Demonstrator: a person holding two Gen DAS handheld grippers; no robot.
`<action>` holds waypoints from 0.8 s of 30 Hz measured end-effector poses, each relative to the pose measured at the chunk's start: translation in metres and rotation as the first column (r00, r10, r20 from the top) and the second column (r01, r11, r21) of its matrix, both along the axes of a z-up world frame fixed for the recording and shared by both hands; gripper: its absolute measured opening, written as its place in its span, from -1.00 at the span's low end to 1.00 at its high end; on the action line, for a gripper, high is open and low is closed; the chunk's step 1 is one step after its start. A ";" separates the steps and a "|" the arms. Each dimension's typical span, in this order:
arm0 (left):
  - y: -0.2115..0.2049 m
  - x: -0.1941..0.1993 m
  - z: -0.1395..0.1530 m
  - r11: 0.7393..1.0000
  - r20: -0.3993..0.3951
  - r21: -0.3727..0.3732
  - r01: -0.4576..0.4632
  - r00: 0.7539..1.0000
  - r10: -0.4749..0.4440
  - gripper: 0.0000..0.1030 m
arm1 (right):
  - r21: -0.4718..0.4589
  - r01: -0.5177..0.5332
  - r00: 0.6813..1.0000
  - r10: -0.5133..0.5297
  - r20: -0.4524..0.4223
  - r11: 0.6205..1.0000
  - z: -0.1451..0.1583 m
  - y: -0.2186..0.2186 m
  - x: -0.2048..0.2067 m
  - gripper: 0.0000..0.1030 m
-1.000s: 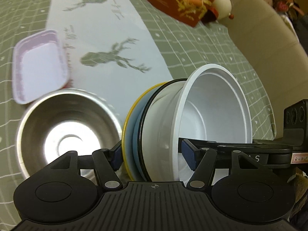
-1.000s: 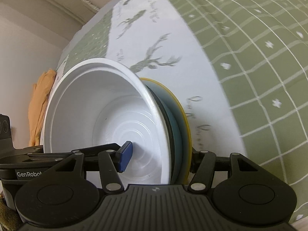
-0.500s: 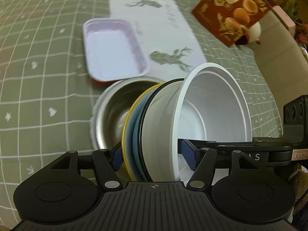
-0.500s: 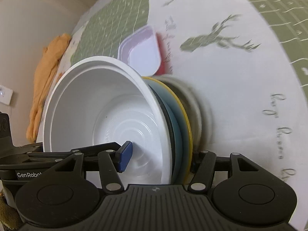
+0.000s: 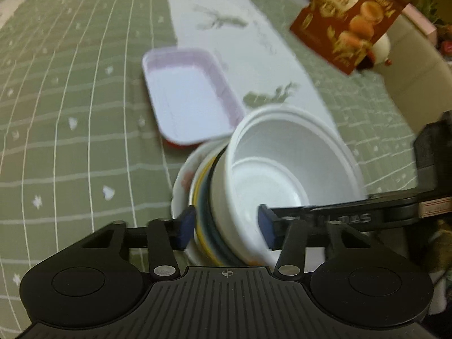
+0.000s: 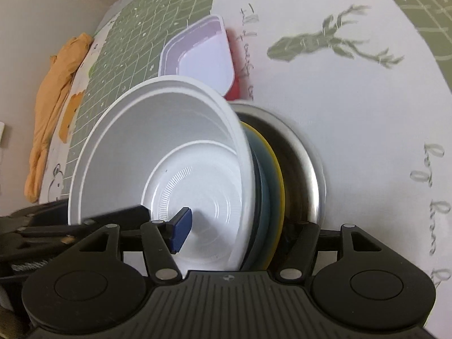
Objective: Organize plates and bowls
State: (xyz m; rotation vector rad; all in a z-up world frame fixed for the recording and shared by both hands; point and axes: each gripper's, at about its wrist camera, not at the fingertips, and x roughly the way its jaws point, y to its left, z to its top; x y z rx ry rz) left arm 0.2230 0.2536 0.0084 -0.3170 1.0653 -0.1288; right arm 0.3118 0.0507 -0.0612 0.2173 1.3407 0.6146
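Broadly, the worktop (image 5: 70, 147), under a green checked cloth with a pale deer-print runner, fills both views. At its middle sits a steel bowl (image 6: 308, 169), and the carried stack is being lowered into it: a white bowl (image 5: 282, 169) nested on a blue plate with a yellow rim (image 6: 275, 175), all tilted toward the steel bowl's hollow. Just above the stack in the left wrist view lies a lilac rectangular tray (image 5: 189, 96); a red printed box (image 5: 350, 19) stands at the upper right. The left tongs (image 5: 226, 230) straddle the stack's edge and have just been closing, though blur hides whether the pads press. The right tongs (image 6: 237, 231) have just been opening; one blue pad stands clear inside the white bowl, so this grip looks loosened. By my reading the placing step is nearly finished; next, both tongs should release fully and draw straight back without tipping the nested pile.
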 end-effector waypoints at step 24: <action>-0.011 -0.005 0.020 0.999 0.050 -0.045 0.003 0.999 -0.001 -0.40 | -0.030 0.008 0.959 0.001 0.282 1.000 0.048 -0.029 -0.014 0.24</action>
